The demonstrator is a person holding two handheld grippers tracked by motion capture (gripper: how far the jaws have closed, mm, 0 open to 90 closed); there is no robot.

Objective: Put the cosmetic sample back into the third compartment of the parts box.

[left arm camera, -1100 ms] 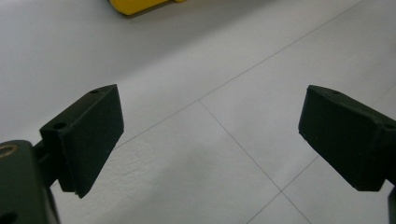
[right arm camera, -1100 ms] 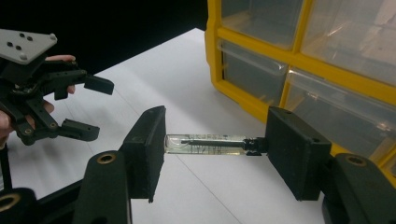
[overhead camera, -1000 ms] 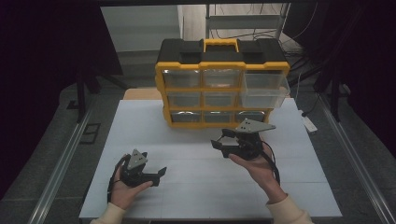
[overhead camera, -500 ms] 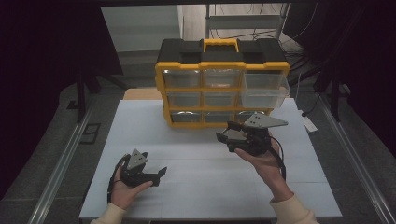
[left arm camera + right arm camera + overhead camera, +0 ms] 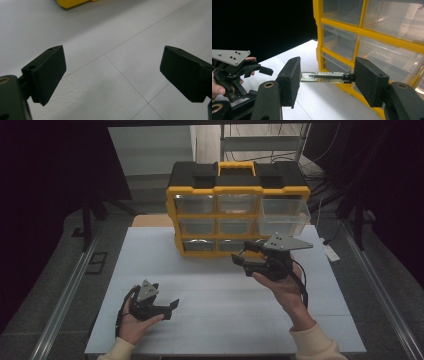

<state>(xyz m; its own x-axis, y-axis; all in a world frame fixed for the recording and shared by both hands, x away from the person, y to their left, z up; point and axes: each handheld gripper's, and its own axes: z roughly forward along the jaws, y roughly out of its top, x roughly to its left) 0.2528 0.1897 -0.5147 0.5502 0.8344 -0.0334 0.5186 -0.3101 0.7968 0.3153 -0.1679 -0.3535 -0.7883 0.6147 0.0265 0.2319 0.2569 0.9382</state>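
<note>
- Vial [image 5: 323,77]: a small clear glass tube with a dark cap, held lengthwise between the two jaws of the right gripper [image 5: 325,80], one end against each pad. Some dark content shows inside; what it is cannot be told.
- Right gripper [image 5: 248,258]: clamped on the vial, raised above the table [image 5: 210,285] right of centre, in the person's right hand [image 5: 282,287]. It sits just in front of the bottom row of the drawer cabinet [image 5: 237,210], near its right half.
- Drawer cabinet: yellow frame, black top with a yellow handle, clear drawers in three rows. It stands at the far middle of the table. The top right drawer [image 5: 284,215] is pulled out toward the near side; the others sit flush.
- Left gripper [image 5: 167,307]: held low over the near left part of the table in the left hand [image 5: 131,325], well apart from the cabinet and from the other gripper. Its jaws stand wide apart with nothing between them; bare white table surface [image 5: 105,75] lies beyond them.
- Table: white, marked with thin grid lines.
</note>
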